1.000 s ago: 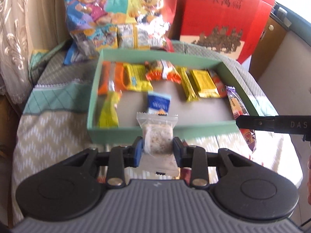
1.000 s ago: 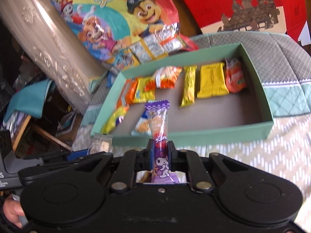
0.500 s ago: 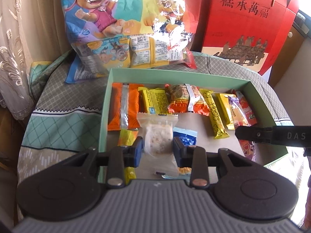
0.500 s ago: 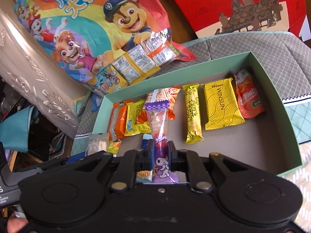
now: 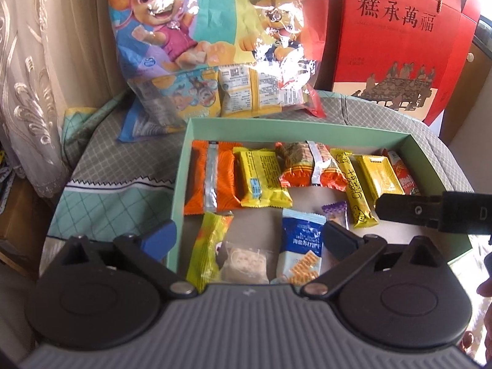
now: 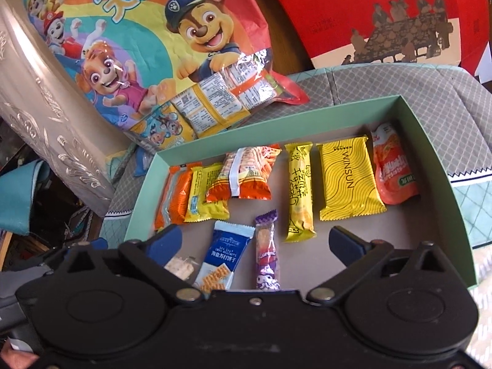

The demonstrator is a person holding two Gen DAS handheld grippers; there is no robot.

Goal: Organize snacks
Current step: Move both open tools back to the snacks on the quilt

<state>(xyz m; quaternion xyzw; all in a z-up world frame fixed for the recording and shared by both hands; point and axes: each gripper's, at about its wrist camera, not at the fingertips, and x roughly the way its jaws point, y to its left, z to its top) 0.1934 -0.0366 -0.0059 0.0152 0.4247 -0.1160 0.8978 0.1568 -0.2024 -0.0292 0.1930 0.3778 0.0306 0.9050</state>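
Note:
A shallow green box (image 5: 295, 127) (image 6: 436, 153) holds several wrapped snacks. My left gripper (image 5: 250, 238) is open over its front row. A clear pack with a pale snack (image 5: 244, 263) lies below it, between a yellow-green pack (image 5: 209, 246) and a blue biscuit pack (image 5: 303, 246). My right gripper (image 6: 256, 241) is open over the box too. A purple stick pack (image 6: 267, 252) lies flat below it, next to the blue biscuit pack (image 6: 224, 253). The clear pack (image 6: 180, 266) shows at the left. The right gripper's finger (image 5: 430, 212) crosses the left wrist view.
A large cartoon snack bag (image 5: 215, 46) (image 6: 160, 46) leans behind the box. A red gift bag (image 5: 399, 37) (image 6: 369, 15) stands at the back right. A patterned cloth (image 5: 117, 190) covers the table. A curtain (image 5: 37, 77) hangs at the left.
Both grippers moved forward over the box and opened. The left let go of the clear pack and the right let go of the purple stick; both now lie in the box.

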